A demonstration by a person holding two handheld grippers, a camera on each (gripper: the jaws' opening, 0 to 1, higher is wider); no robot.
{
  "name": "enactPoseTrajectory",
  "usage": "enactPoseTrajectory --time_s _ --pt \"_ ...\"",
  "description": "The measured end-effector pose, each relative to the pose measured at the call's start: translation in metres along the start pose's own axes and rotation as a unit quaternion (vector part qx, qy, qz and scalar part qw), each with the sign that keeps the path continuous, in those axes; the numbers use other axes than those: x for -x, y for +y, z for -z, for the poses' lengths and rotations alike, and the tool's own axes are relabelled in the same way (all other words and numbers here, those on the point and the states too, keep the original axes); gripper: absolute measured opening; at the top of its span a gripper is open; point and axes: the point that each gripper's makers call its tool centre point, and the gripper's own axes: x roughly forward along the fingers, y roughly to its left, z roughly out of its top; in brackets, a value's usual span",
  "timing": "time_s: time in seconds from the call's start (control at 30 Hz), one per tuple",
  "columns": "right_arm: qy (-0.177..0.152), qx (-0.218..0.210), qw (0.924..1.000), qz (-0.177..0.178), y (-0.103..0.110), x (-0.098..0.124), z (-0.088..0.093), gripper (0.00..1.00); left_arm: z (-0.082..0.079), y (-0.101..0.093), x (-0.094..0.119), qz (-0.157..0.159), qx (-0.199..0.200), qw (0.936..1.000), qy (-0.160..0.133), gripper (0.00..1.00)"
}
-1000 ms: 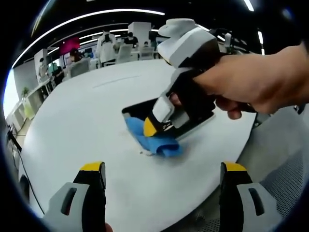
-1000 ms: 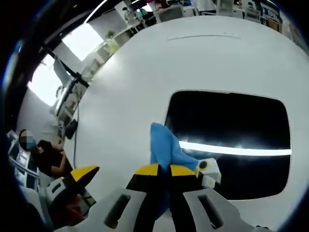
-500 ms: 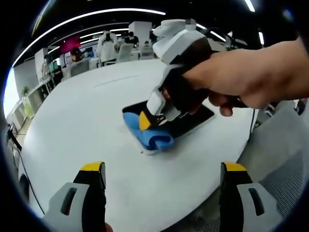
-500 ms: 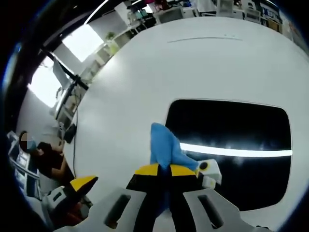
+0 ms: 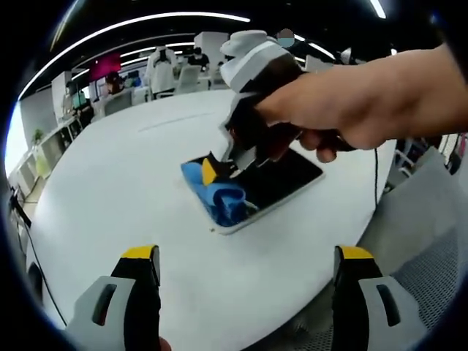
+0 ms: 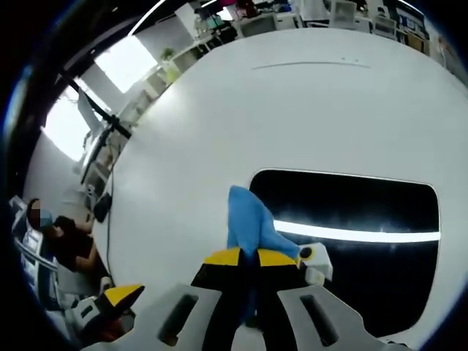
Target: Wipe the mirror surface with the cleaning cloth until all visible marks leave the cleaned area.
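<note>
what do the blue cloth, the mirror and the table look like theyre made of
The blue cloth, pinched in the right claw, looks like soft fabric, perhaps microfibre: it bunches and folds. The mirror looks like glass, glossy and dark, reflecting a crisp ceiling light strip. The table seems a smooth white matte top, laminate or painted; which one cannot be told.

Open-plan office: desk rows, seated workers, strip lights

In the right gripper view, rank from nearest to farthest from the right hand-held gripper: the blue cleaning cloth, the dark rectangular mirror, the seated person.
1. Blue cleaning cloth: clamped in the right hand-held gripper.
2. Dark rectangular mirror: just ahead, on the white round table.
3. Seated person: beyond the table's edge, far left of view.
</note>
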Motion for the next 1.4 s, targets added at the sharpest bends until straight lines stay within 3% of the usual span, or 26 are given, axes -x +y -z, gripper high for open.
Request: enactPoseTrajectory --time_s 0.8,1.4 --pt "-0.002 0.011 0.9999 0.009 -0.014 -0.02 -0.045 0.02 -0.004 0.003 0.0 -0.008 0.003 0.9999 -0.009 0.99" --pt "0.008 0.02 0.9998 0.002 -0.017 -0.023 -0.053 0.02 -0.005 0.005 0.001 -0.015 0.001 0.9998 -0.011 0.99"
